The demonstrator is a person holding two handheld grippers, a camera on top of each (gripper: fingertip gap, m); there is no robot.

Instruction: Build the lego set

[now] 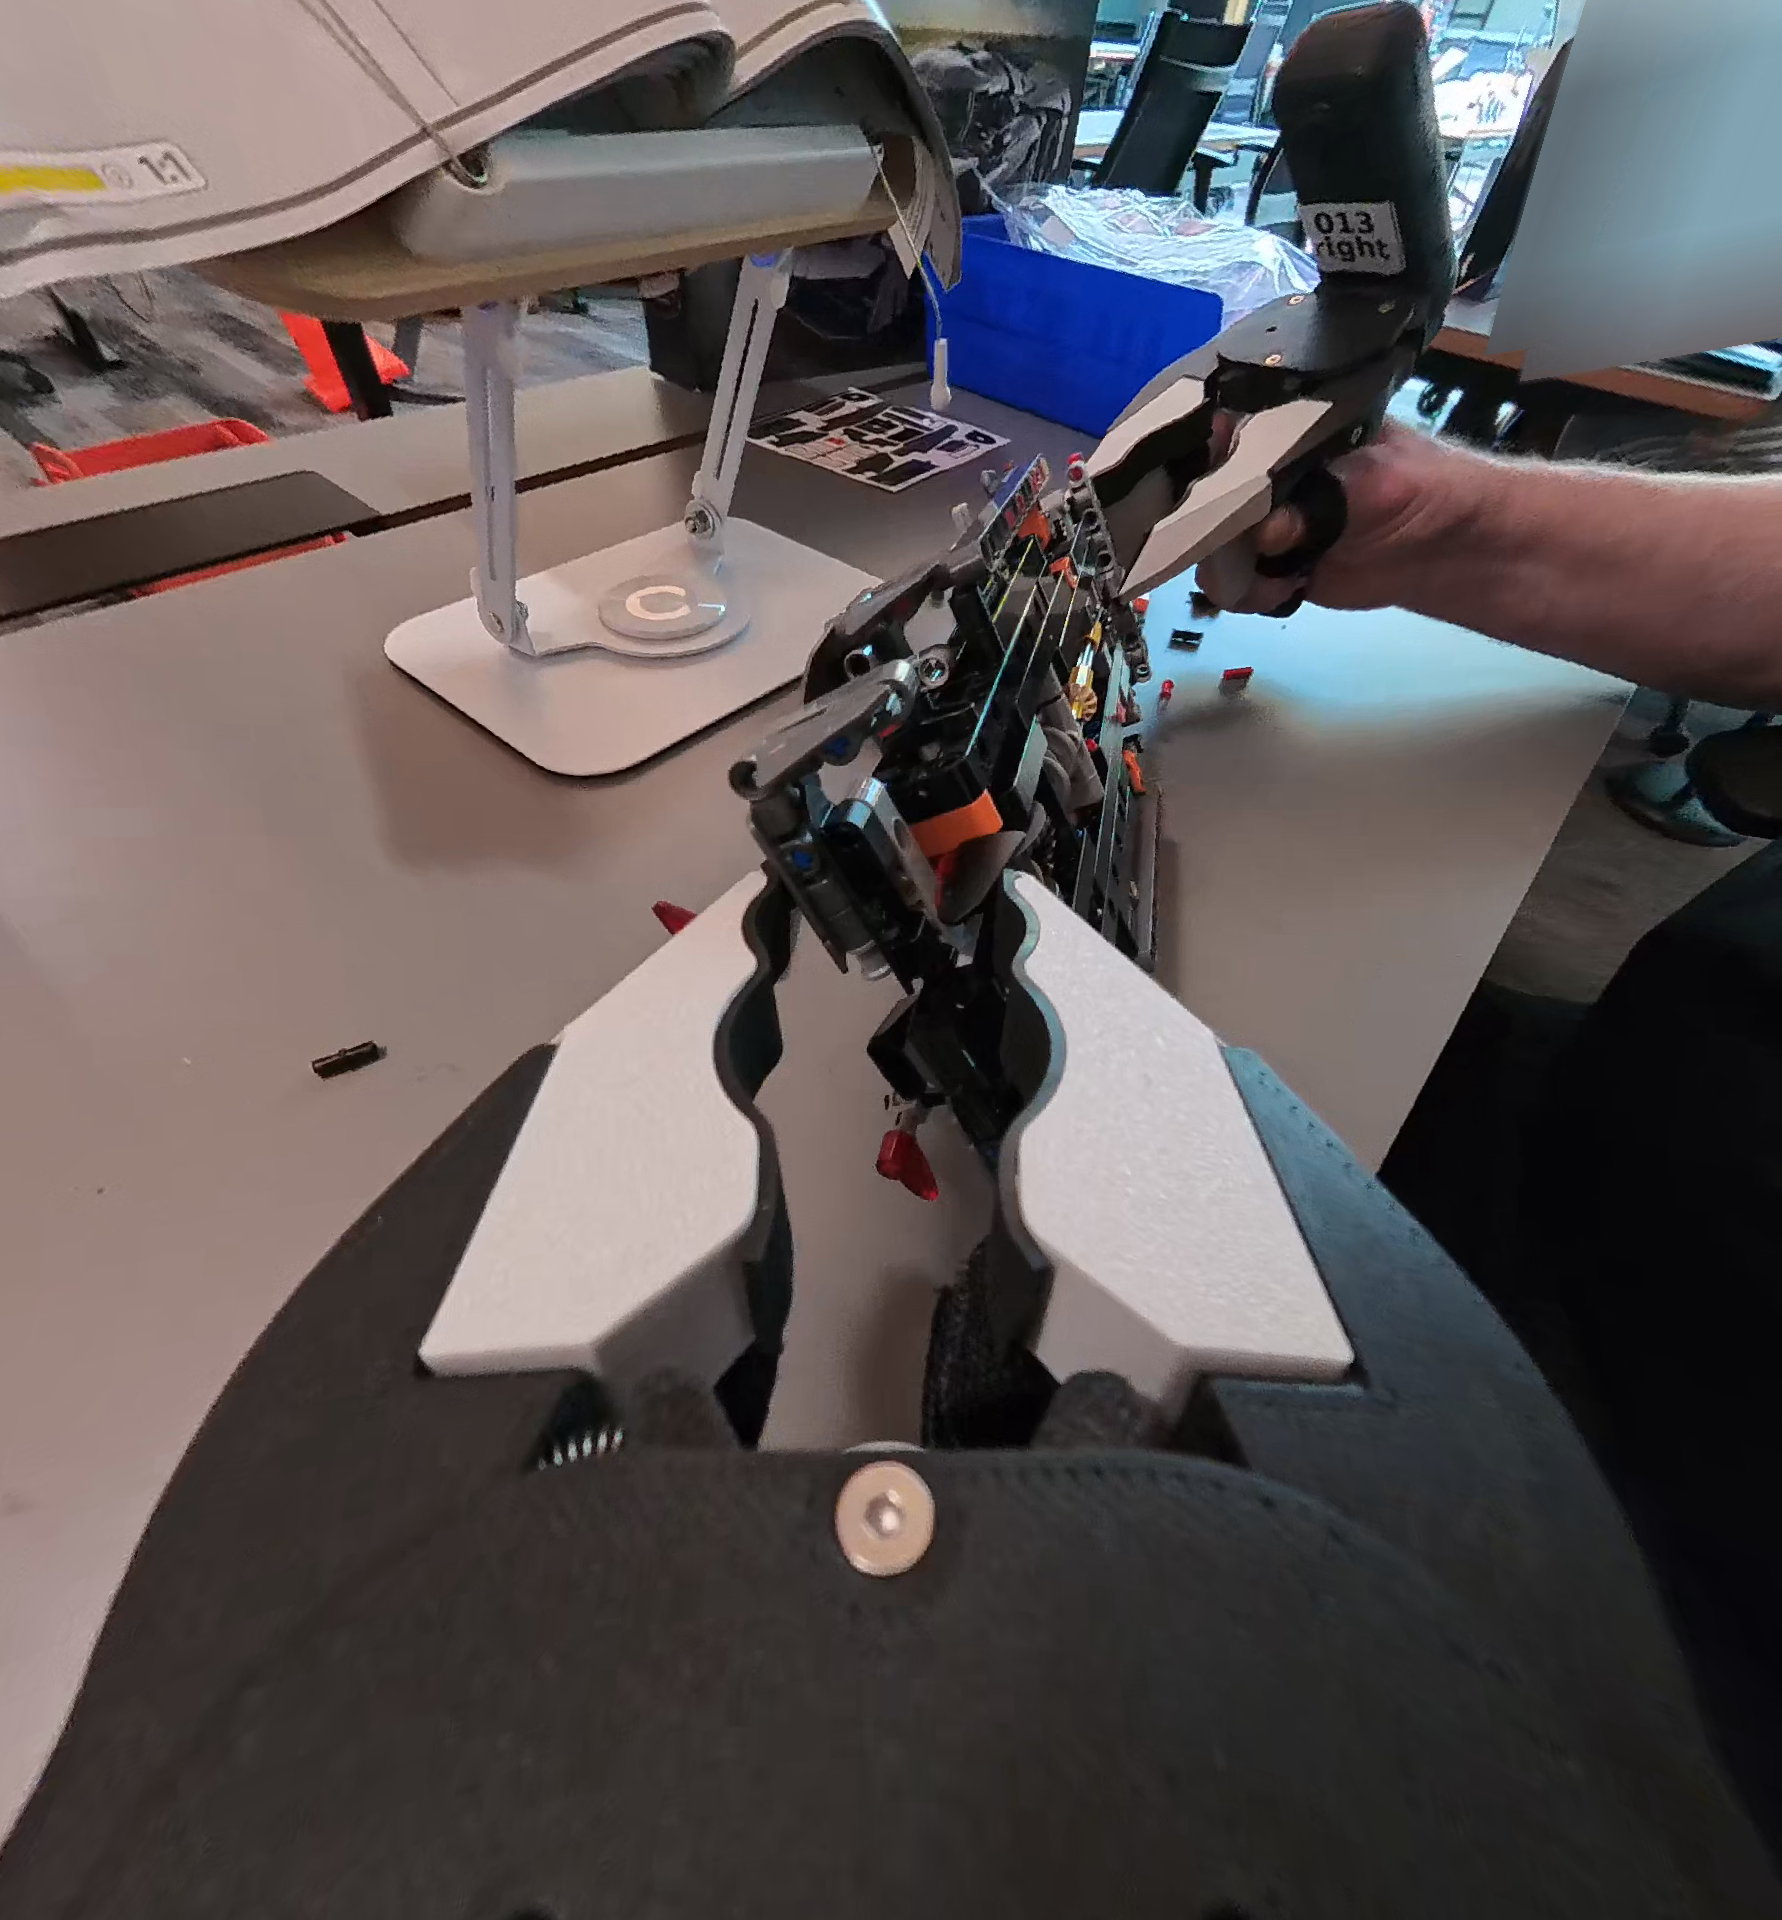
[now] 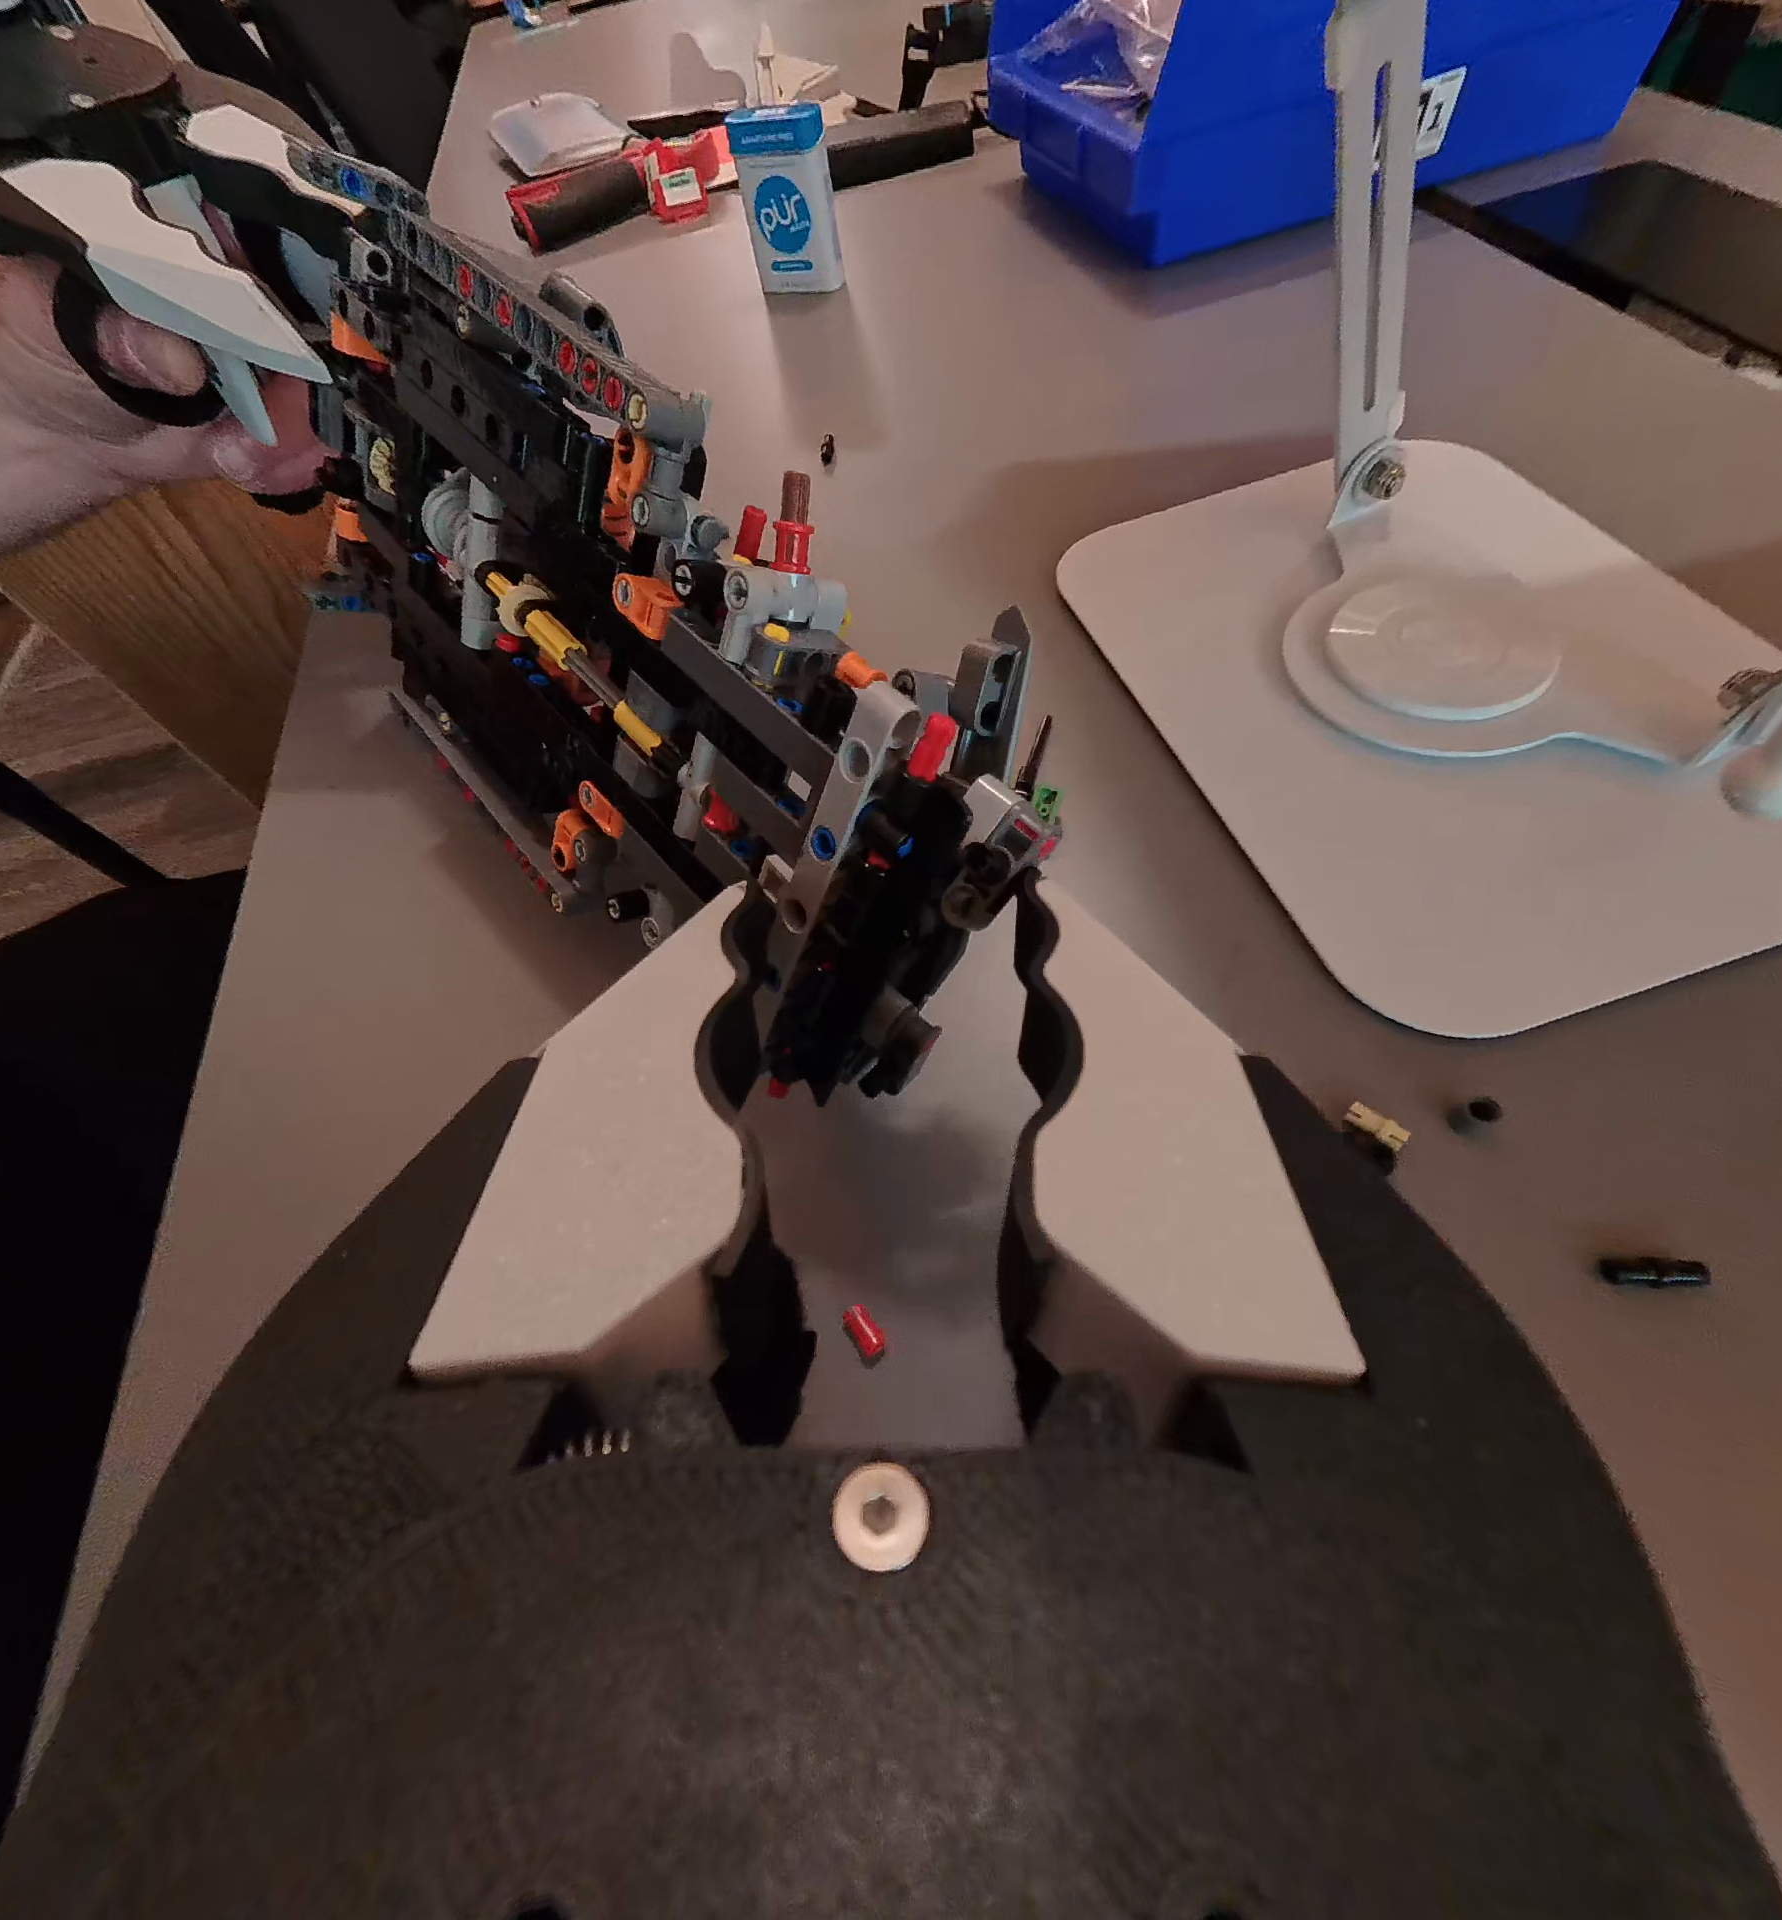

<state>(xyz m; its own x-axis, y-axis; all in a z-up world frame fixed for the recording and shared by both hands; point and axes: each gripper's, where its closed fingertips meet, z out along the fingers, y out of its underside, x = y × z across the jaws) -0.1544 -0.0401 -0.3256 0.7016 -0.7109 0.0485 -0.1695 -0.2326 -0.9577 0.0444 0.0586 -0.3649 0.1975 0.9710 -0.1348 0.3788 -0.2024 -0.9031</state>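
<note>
A long lego model of black, grey, orange and red technic parts is tilted on its side over the grey table. My left gripper is shut on its near end. My right gripper, held by a hand, grips the far end. In the right wrist view the model runs from my right gripper, shut on one end, to the left gripper at the upper left. Loose pieces lie around: a black pin, a red pin, another black pin.
A white stand holds the open instruction booklet above the table. A blue bin with plastic bags stands behind. A sticker sheet and a white-and-blue container lie farther back. The table edge is close by the model. One gripper's finger ends stand about 25 cm off the other's. From my right tips it is roughly 9 cm to the red pin; from my left, 30 cm.
</note>
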